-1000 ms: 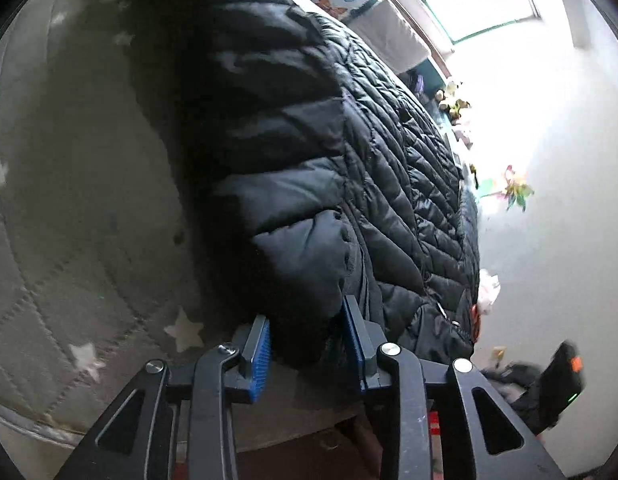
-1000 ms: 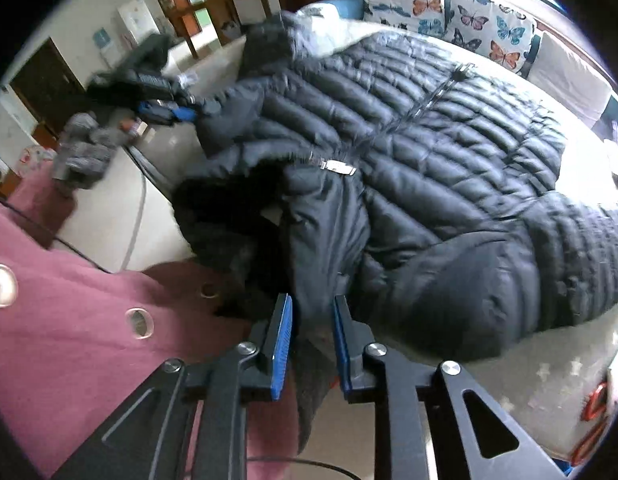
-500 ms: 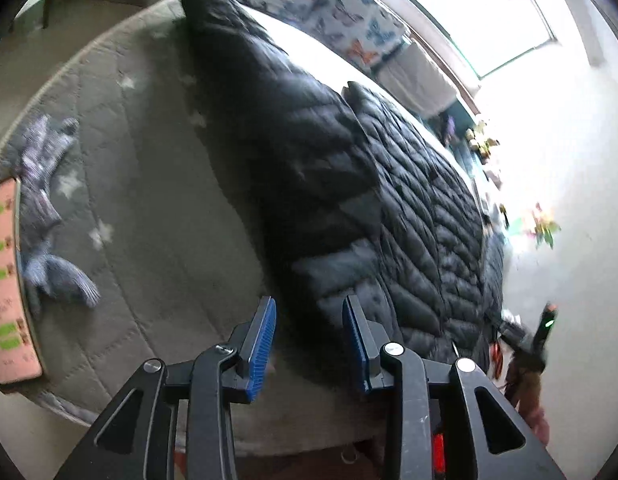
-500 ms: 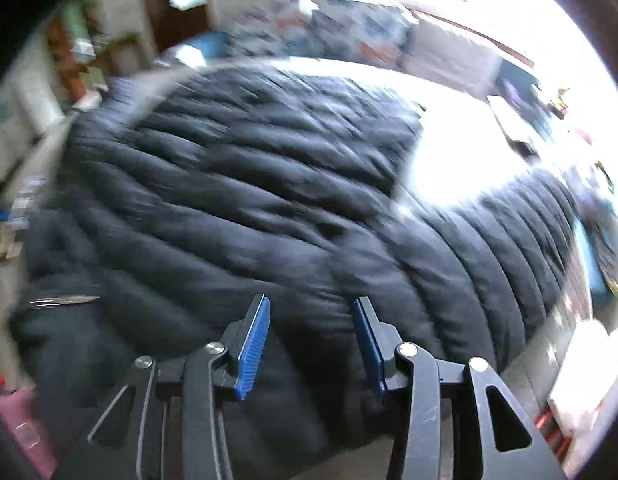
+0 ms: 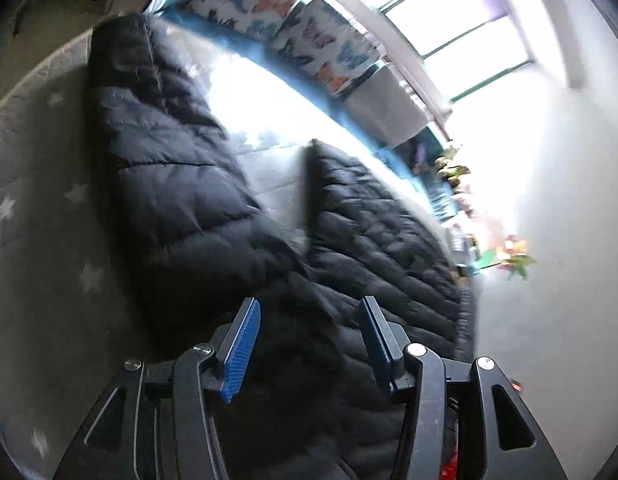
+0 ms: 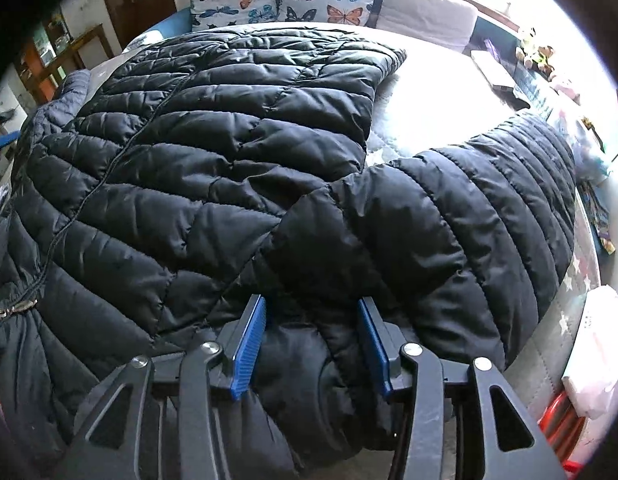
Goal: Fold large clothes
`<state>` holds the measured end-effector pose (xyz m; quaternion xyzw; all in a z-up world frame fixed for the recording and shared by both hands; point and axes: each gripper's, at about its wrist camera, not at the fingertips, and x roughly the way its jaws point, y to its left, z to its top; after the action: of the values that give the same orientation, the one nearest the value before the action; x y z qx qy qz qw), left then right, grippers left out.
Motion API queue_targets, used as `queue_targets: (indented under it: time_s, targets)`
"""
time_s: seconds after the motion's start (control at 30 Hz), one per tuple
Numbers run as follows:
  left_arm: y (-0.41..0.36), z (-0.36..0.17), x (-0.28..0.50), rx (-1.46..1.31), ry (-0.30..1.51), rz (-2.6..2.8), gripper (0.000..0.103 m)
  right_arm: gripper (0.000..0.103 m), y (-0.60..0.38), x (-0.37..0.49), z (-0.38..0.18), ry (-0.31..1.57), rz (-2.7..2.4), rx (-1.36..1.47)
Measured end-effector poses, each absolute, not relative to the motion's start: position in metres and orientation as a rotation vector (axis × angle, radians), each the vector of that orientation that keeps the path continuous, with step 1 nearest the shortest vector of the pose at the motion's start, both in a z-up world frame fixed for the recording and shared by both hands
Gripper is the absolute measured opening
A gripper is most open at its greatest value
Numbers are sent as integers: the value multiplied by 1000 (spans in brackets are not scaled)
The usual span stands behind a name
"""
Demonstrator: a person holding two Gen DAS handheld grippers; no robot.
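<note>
- The black puffer jacket (image 6: 213, 168) lies spread over the bed (image 6: 437, 104), its zip line running from near-left toward the far pillows.
- Right hand-held gripper (image 6: 311, 338) gapes wide, empty, over the sleeve (probably nearer).
- Left hand-held gripper (image 5: 309, 346), likewise wide and empty, hovers at the near hem, though blurred.

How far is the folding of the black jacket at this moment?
Done: the jacket lies spread flat on the bed, front up and zipped. In hand: nothing; the left gripper and right gripper are both open, and the right one hangs over the shoulder end of the sleeve. Left: the sleeve lies stretched out to the side, not folded, and the body is not folded either.
</note>
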<state>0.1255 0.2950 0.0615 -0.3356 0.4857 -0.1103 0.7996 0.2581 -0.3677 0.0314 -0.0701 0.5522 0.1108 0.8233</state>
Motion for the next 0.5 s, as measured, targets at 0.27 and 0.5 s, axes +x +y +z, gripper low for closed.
queue_targets:
  time_s: [0.27,0.5]
  targets:
    - [345,8,178,-872,1098,-193,55,56,-368,265,29,1208,225,-140]
    - [393,25,232,-831,1070,-101,55,61,-365,274,26,1249,206,-151]
